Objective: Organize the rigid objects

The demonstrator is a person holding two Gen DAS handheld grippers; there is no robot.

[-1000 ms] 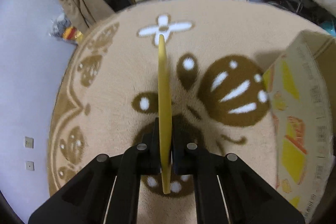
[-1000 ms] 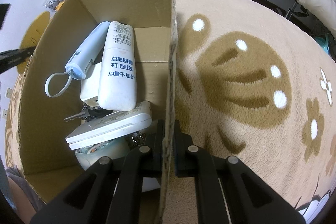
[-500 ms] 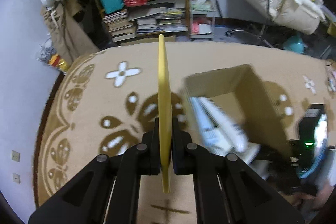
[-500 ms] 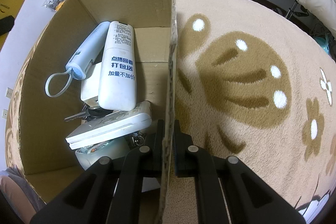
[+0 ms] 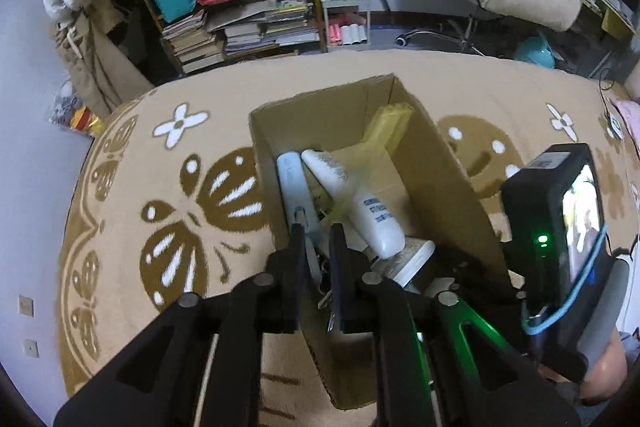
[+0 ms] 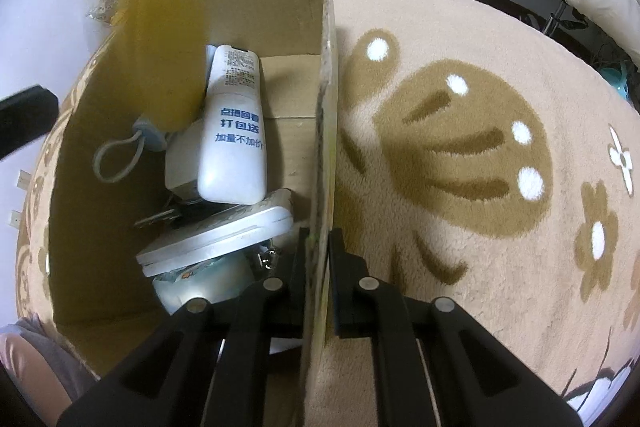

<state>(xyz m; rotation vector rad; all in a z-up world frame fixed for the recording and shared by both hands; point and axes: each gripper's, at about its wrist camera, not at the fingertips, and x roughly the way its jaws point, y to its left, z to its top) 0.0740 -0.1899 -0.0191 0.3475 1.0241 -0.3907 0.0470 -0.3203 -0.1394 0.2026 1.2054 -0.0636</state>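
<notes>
**Rug floor, cluttered room: yellow piece over the box, hazards noted**

The floor is a round beige rug with brown butterfly and flower patterns (image 5: 160, 187), and a crowded bookshelf (image 5: 240, 7) stands behind it. On the rug stands an open brown cardboard box (image 5: 440, 179). We find the right gripper (image 6: 318, 247) clenched on the box's near wall, which runs edge-on between its fingers. The left gripper (image 5: 316, 227) hangs over the box with its fingers parted and nothing between them, so we record it as released.

The task's thing, a flat yellow rigid piece (image 5: 384, 131), shows only as a motion-blurred smear. It lies within the box opening, above a white plastic bottle with blue print (image 6: 234, 131) and a pale blue tube with a cord loop (image 5: 292, 179). A flat white and grey device (image 6: 216, 239) lies lower in the pile. We cannot tell whether the yellow piece touches anything yet.

Hazards, in our judgement:
- The piece may land on edge on the sloping bottle and end up propped against a wall, because the pile gives it no level seat
- It may strike and shift the stacked items, since nothing holds them
- Should the right gripper let go too soon, the light box could slide or tip on the soft rug
- The left fingers hang close to the box contents, so a careless withdrawal could snag the cord loop
</notes>
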